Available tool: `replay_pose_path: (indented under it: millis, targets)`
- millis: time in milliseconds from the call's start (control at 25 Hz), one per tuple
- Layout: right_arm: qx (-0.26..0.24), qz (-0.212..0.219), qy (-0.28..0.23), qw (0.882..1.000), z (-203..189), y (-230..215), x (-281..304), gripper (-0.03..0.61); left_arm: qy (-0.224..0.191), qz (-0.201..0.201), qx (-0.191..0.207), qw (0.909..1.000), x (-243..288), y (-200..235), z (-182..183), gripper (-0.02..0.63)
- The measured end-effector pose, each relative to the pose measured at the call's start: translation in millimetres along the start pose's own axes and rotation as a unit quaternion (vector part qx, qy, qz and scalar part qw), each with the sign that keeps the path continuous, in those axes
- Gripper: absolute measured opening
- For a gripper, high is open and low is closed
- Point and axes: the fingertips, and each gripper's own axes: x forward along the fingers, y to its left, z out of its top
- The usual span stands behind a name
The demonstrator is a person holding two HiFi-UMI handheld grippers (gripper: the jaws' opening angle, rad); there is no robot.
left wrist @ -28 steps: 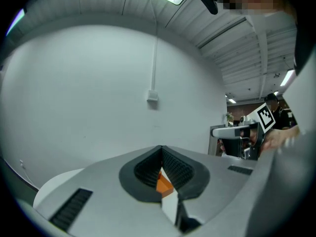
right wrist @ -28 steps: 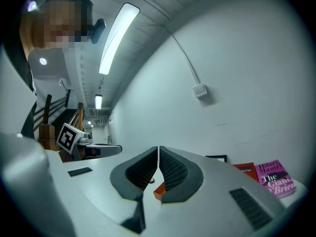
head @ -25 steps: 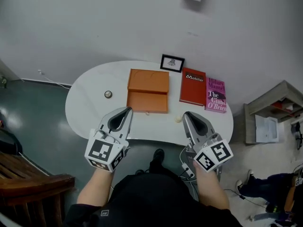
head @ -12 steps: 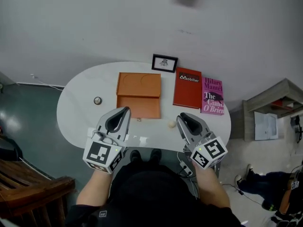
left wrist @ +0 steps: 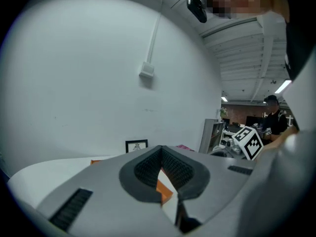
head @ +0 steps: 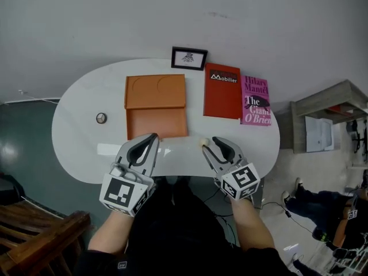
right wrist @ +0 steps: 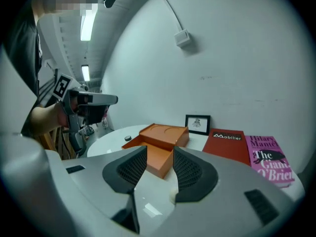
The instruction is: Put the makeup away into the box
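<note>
Head view: the white oval worktop fills mid-frame. The orange box sits at its centre and lies open. The tray half is nearer you, and the half with two round recesses is behind it.

Makeup, both pieces outside the box:
- The small cream item is on the worktop just off the box's lower right corner.
- The small round item is left of the box, well apart from it.

Your left gripper is low and left of centre, over the near edge of the worktop. Its jaws meet at the tips with nothing in them.

Your right gripper is low and right of centre, with its tips just beside the small cream item. Its jaws have just been opening and now stand apart. The right gripper view shows that item low in the gap, close by the right-hand pad, with no pad squeezing it.

At upper centre a framed picture stands behind the box. To the right of the box lie a red book and a pink book, side by side
</note>
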Motion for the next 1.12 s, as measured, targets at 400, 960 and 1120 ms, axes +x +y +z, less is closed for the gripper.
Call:
replay_pose_path:
  millis: [400,960,1120]
  targets:
    - [0.002,-0.015,0.067,0.998,-86,-29,38,0.167,0.047,-0.003,-0.005,0.9989,21,3,-42,0.005]
    - [-0.004,-0.058,0.126,0.99,-108,-43,51,0.141,0.047,-0.006,-0.007,0.9988,26,10,-38,0.005]
    - [-0.02,-0.052,0.11,0.992,-70,-34,44,0.135,0.019,0.002,0.002,0.9998,14,25,-14,0.005]
